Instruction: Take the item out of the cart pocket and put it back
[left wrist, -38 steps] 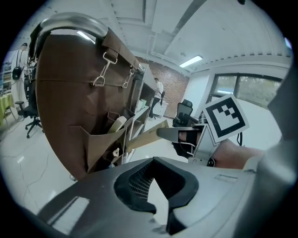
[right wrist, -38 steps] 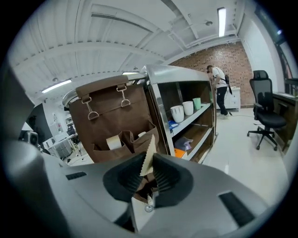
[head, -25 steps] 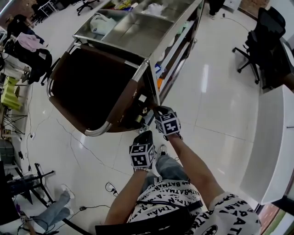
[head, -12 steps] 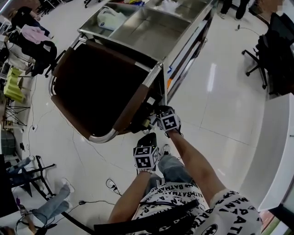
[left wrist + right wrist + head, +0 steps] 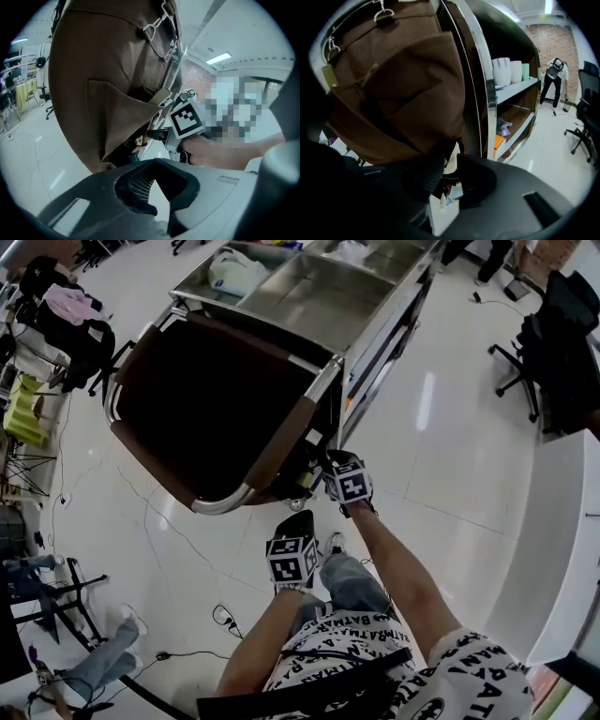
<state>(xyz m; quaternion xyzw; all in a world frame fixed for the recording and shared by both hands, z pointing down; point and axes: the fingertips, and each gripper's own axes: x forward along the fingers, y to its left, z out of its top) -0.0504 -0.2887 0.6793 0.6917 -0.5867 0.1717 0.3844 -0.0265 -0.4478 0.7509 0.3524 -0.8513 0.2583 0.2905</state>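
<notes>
A brown fabric bag (image 5: pixel 211 413) hangs on the end of the steel cart (image 5: pixel 309 296), with a side pocket (image 5: pixel 117 117) sewn on it. My right gripper (image 5: pixel 323 474) is pushed up against the bag's lower corner. In the right gripper view its jaws (image 5: pixel 449 171) are opening, with a pale cream item (image 5: pixel 451 159) between them under the brown pocket fabric (image 5: pixel 408 98); most of the item is hidden. My left gripper (image 5: pixel 298 521) hangs lower, off the bag, open and with nothing between its jaws (image 5: pixel 158 176); it looks up at the right gripper's marker cube (image 5: pixel 187 119).
The cart's shelves hold white containers (image 5: pixel 506 70) and an orange thing (image 5: pixel 499 143). A white bag (image 5: pixel 234 273) lies in the cart's top tray. Office chairs (image 5: pixel 553 324) and a white desk (image 5: pixel 562 540) stand at the right. Cables (image 5: pixel 225 620) lie on the floor, and a person's legs (image 5: pixel 103 671) show at lower left.
The right gripper has stayed at the bag's lower corner and the left one just below it. The head camera has shifted a little.
</notes>
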